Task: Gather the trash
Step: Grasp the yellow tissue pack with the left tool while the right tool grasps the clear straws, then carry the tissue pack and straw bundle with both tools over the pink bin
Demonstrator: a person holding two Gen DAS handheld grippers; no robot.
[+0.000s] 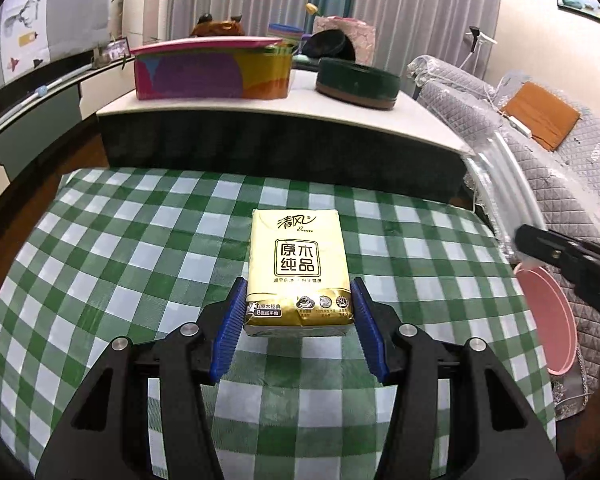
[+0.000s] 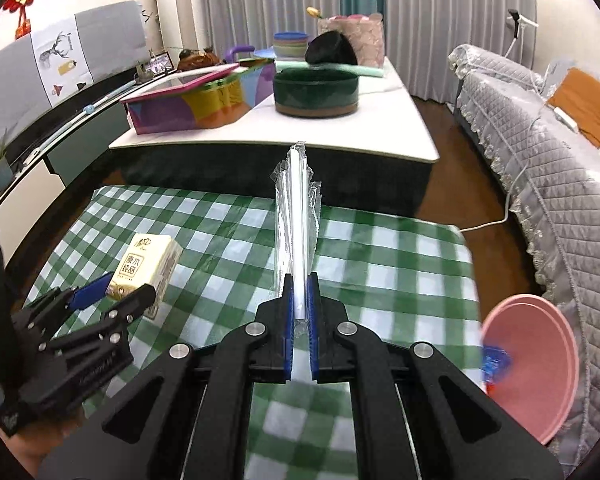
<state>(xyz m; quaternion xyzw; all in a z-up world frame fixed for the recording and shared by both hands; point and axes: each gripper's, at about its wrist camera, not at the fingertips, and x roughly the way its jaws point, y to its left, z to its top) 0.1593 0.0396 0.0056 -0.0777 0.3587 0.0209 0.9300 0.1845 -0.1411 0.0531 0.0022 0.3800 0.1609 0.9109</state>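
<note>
Pink basin, perhaps blue wrapper inside

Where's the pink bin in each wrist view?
Left wrist: the pink bin sits at the right edge, past the checked cloth, partly behind the right gripper.
Right wrist: pink bin at lower right, off the cloth's right edge, beside the sofa.
Shared landmark: the yellow tissue pack, between the left gripper's fingers.

Pretty even indoor light, a bit dim, no harsh shadows. Glare on the gold tissue pack. Heavy fisheye bending with black corners. Pink bin at 4 o'clock is motion-blurred in the right wrist view.
</note>
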